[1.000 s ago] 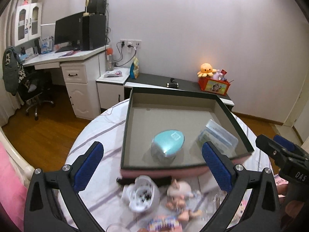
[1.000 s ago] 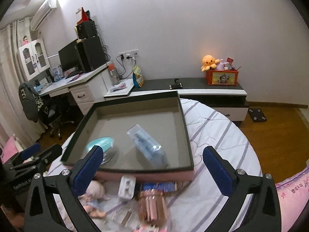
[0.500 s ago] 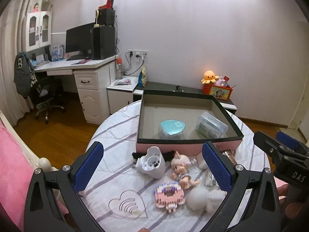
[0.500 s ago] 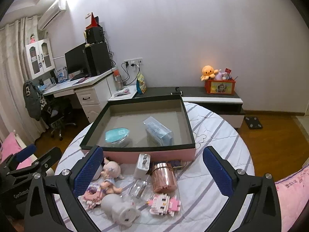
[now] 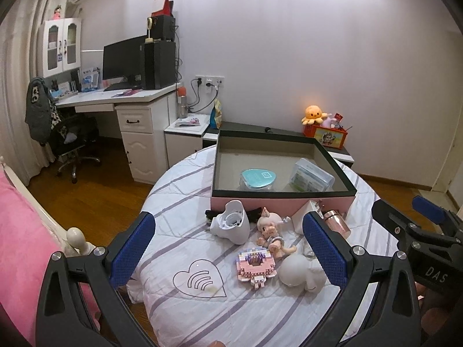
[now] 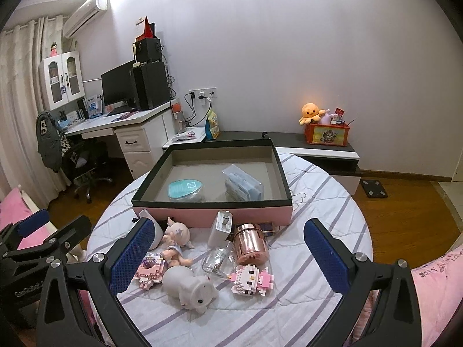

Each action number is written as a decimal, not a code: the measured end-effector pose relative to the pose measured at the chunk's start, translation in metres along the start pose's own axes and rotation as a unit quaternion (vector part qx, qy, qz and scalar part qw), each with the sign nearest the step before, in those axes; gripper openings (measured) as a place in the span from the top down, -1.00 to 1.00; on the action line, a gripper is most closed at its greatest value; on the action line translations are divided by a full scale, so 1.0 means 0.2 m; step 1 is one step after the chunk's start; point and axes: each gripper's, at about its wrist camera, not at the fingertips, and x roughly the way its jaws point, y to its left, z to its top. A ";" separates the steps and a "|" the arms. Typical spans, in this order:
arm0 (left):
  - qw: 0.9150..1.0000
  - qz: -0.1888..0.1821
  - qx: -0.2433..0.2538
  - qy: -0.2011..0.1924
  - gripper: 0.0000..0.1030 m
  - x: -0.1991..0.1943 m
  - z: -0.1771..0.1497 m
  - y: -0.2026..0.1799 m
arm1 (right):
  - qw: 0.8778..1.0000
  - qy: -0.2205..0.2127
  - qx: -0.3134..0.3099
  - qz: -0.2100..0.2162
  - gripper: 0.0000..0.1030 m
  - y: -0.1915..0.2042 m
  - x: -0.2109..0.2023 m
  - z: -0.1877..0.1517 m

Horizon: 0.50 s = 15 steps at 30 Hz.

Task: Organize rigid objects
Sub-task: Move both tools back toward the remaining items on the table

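A white desk with a dark monitor stood against the pale wall. The floor was brown wood, and an air conditioner hung high.

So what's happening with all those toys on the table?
A person is tidying them into the big pink box. A teal case and a clear plastic box are already inside. The doll, copper jar, glass bottle, white pig and block toys are waiting on the striped cloth in front. The left hand-held gripper and right hand-held gripper are both open and empty, above the toys.
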 end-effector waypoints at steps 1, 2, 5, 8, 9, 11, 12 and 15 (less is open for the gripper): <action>1.000 0.000 0.000 0.000 -1.00 -0.01 -0.01 0.00 | 1.000 -0.001 0.000 -0.001 -1.00 0.00 -0.01 0.00; 1.000 0.001 -0.001 -0.001 -1.00 -0.02 -0.01 0.00 | 1.000 -0.001 0.000 -0.002 -1.00 0.00 -0.01 0.00; 1.000 0.002 0.000 -0.001 -1.00 -0.03 -0.02 0.00 | 1.000 -0.002 0.001 -0.004 -1.00 -0.01 -0.03 0.00; 1.000 0.003 -0.002 0.001 -1.00 -0.03 -0.02 0.01 | 1.000 -0.003 0.002 -0.006 -1.00 -0.01 -0.04 -0.01; 1.000 0.003 -0.002 0.002 -1.00 -0.03 -0.02 0.01 | 1.000 -0.002 0.002 -0.006 -1.00 -0.02 -0.04 -0.01; 1.000 0.005 -0.001 0.003 -1.00 -0.02 -0.03 0.00 | 1.000 -0.001 0.001 -0.007 -1.00 -0.02 -0.04 -0.01; 1.000 0.005 -0.001 0.004 -1.00 -0.02 -0.03 0.00 | 1.000 -0.001 0.002 -0.008 -1.00 -0.02 -0.04 -0.01; 1.000 0.004 -0.001 0.006 -1.00 -0.02 -0.03 0.00 | 1.000 0.002 0.003 -0.008 -1.00 -0.03 -0.03 -0.01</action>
